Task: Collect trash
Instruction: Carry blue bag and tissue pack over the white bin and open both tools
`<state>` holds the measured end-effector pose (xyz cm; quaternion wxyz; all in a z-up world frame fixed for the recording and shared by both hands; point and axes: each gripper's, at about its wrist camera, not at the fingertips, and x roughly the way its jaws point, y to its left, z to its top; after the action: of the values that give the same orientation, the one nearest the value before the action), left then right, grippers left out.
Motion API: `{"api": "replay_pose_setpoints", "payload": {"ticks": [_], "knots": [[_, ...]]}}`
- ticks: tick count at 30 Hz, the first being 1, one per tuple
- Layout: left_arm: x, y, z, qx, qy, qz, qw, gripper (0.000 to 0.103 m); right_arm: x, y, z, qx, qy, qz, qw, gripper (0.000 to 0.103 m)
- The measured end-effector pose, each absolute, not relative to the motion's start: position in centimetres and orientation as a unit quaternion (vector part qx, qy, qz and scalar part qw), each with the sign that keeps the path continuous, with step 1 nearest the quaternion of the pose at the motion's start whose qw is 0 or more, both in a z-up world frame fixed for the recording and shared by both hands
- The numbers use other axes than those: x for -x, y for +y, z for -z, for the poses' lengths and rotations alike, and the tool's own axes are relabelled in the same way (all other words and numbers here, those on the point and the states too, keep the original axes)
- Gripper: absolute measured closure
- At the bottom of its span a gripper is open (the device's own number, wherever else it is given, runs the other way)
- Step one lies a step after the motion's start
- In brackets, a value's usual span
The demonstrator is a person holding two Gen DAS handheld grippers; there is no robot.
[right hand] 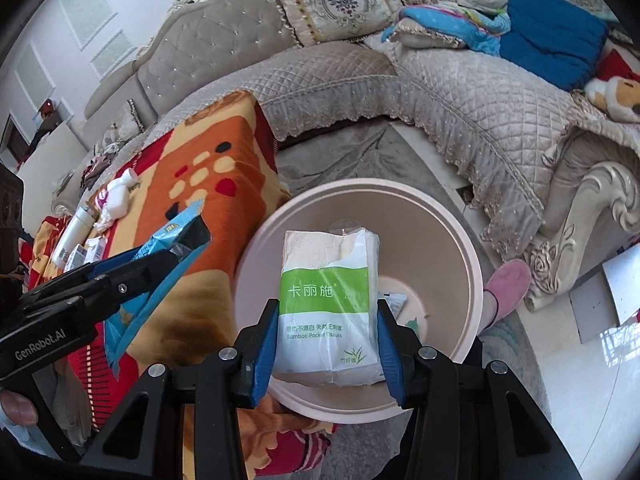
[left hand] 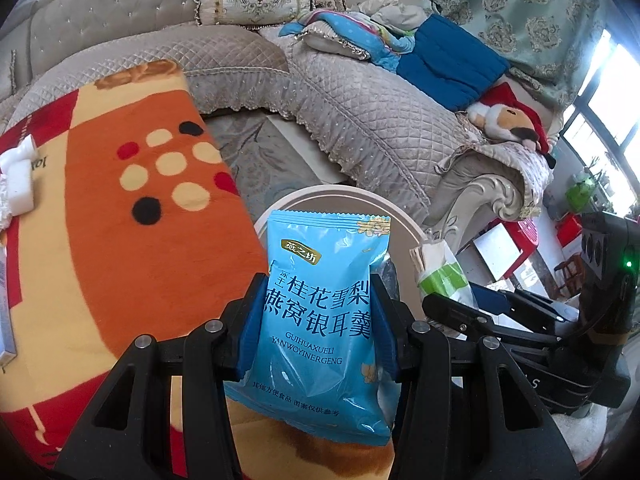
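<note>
My left gripper [left hand: 318, 332] is shut on a blue snack packet [left hand: 320, 312] with dark Chinese lettering, held upright at the edge of the orange blanket. Behind the packet shows the rim of a round beige bin [left hand: 340, 192]. My right gripper [right hand: 328, 340] is shut on a white and green pocket tissue pack [right hand: 330, 304], hanging right over the open beige bin [right hand: 452, 224]. A small wrapper [right hand: 394, 302] lies on the bin's floor. In the right wrist view the left gripper [right hand: 188, 240] and its blue packet [right hand: 136, 300] appear at the left, beside the bin.
An orange, red and cream blanket [left hand: 120, 208] covers the table left of the bin, with white tissue items [right hand: 118, 200] and small boxes [right hand: 84, 254] on its far part. A quilted grey sofa [right hand: 460, 92] curves behind. A foot in a pink slipper [right hand: 506, 284] stands right of the bin.
</note>
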<state>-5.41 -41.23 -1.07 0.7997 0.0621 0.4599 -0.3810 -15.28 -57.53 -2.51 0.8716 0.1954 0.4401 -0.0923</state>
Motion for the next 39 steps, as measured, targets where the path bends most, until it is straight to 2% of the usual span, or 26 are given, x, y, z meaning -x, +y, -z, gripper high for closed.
{"api": "replay_pose_setpoints", "payload": {"ticks": [23,28,30,33,39], "knots": [[4.5,-42.9,2.4,-0.041,0.479,0.393,0.784,0.055,15.1,-59.5,5.3,-0.221,0.468,0.106,0.849,0.059],[4.6,-43.1,2.3,-0.034,0.479,0.402,0.78,0.052,15.1,-60.0,5.1,-0.232,0.462,0.115,0.848,0.052],[4.7,-43.0,2.3,-0.03,0.478,0.404,0.779,0.039,15.1,-60.1,5.1,-0.235,0.463,0.116,0.846,0.051],[4.5,-42.8,2.2,-0.019,0.48,0.408,0.776,0.037,15.3,-60.1,5.1,-0.237,0.465,0.117,0.845,0.046],[4.6,-42.6,1.9,-0.026,0.479,0.403,0.779,0.037,15.3,-59.7,5.0,-0.233,0.468,0.115,0.845,0.046]]}}
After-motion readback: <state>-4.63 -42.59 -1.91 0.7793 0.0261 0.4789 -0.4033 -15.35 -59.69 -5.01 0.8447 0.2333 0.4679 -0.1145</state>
